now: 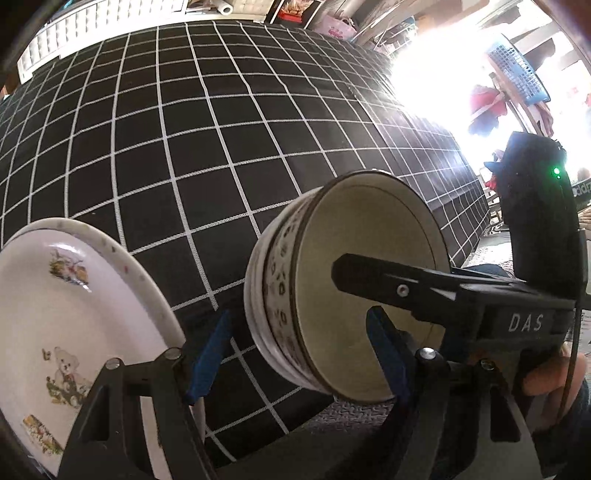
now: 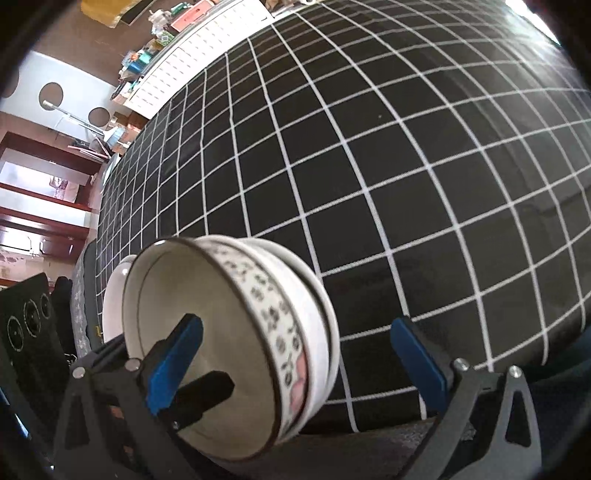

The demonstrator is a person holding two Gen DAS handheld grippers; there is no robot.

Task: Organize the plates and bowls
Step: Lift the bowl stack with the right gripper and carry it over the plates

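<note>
A stack of cream bowls with a black-patterned band (image 1: 325,295) sits near the front edge of the tabletop, which is covered by a black cloth with a white grid (image 1: 207,155). In the right wrist view the same stack (image 2: 236,343) shows a patterned upper bowl nested in a plainer white one below it.

The right gripper (image 2: 291,365) is spread wide: one blue-padded finger (image 2: 173,365) reaches inside the top bowl, close to its inner wall, and the other (image 2: 417,362) stands clear outside, over the cloth. Its jaws are released, and the outer finger does not touch the bowl. From the left wrist camera this gripper appears as a black finger (image 1: 399,288) crossing the bowl's mouth.

The left gripper (image 1: 299,354) is also parted and holds nothing; one blue finger (image 1: 210,358) lies between the bowl stack and a stack of white plates printed with a teddy bear (image 1: 74,325), the other (image 1: 388,354) sits in front of the bowl's rim.

The plates lie just beside the bowls on their left, near the same front edge. Beyond both stacks the gridded cloth stretches uncluttered to the far edge, where a white slatted panel (image 1: 74,33) runs along it.
</note>
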